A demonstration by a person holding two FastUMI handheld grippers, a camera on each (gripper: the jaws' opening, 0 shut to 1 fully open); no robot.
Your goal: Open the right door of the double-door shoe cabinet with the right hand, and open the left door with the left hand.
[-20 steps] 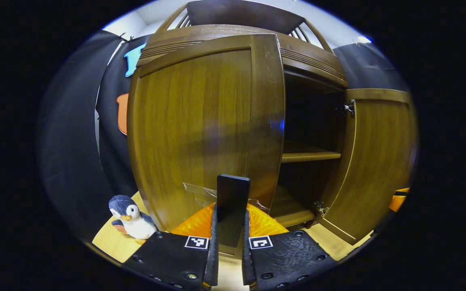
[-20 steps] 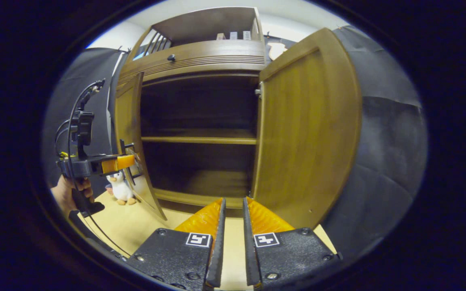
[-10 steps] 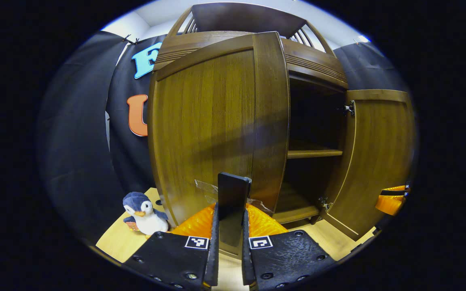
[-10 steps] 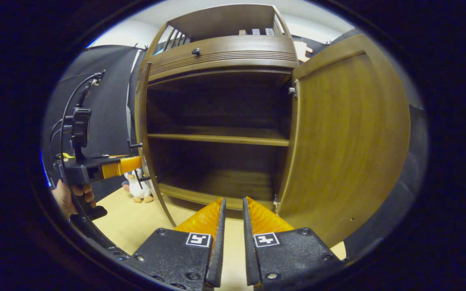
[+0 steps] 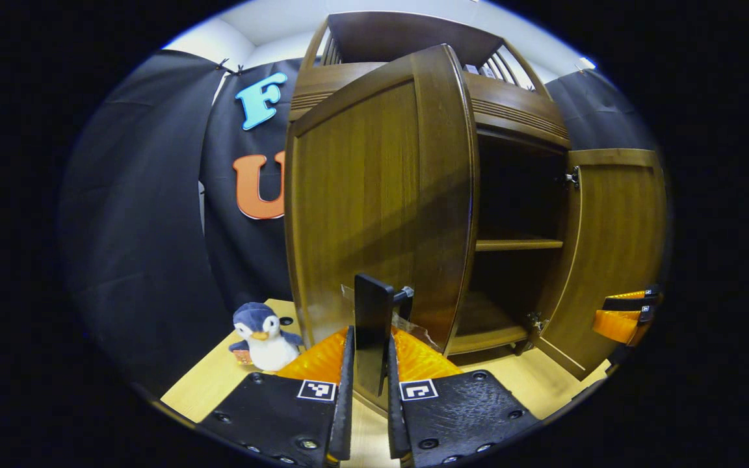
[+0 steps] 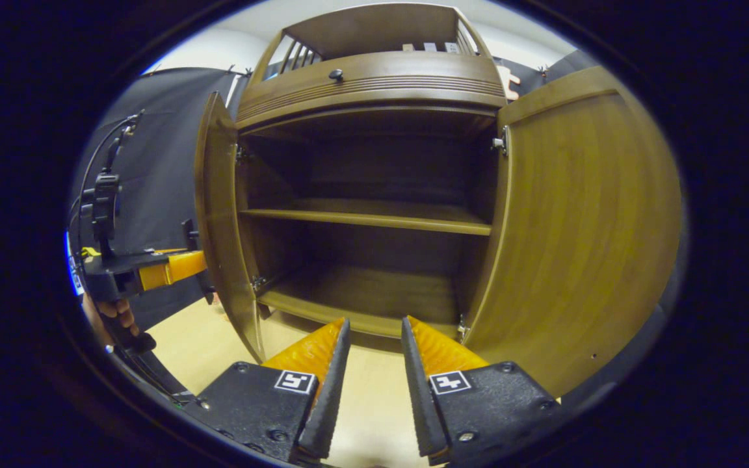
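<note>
The wooden shoe cabinet (image 6: 374, 78) stands with both doors swung out. In the left gripper view the left door (image 5: 374, 188) rises just ahead, and my left gripper (image 5: 369, 354) is shut on its dark upright handle (image 5: 372, 312). The right door (image 5: 615, 247) hangs open at the right, with the right gripper (image 5: 625, 318) beside it. In the right gripper view my right gripper (image 6: 374, 322) is open with nothing between its fingers, low in front of the cabinet's bottom shelf. The right door (image 6: 582, 227) is beside it on the right. At the left door (image 6: 218, 214), a hand (image 6: 118, 312) holds the left gripper (image 6: 153, 270).
A small plush penguin (image 5: 262, 337) sits on the light wooden floor (image 5: 218, 383) left of the left door. Inside the cabinet a middle shelf (image 6: 374, 218) and a bottom shelf (image 6: 361, 296) show bare. Black cloth walls close in on both sides.
The left door has swung further outward with my left gripper on its handle. My right gripper's fingers have spread apart.
</note>
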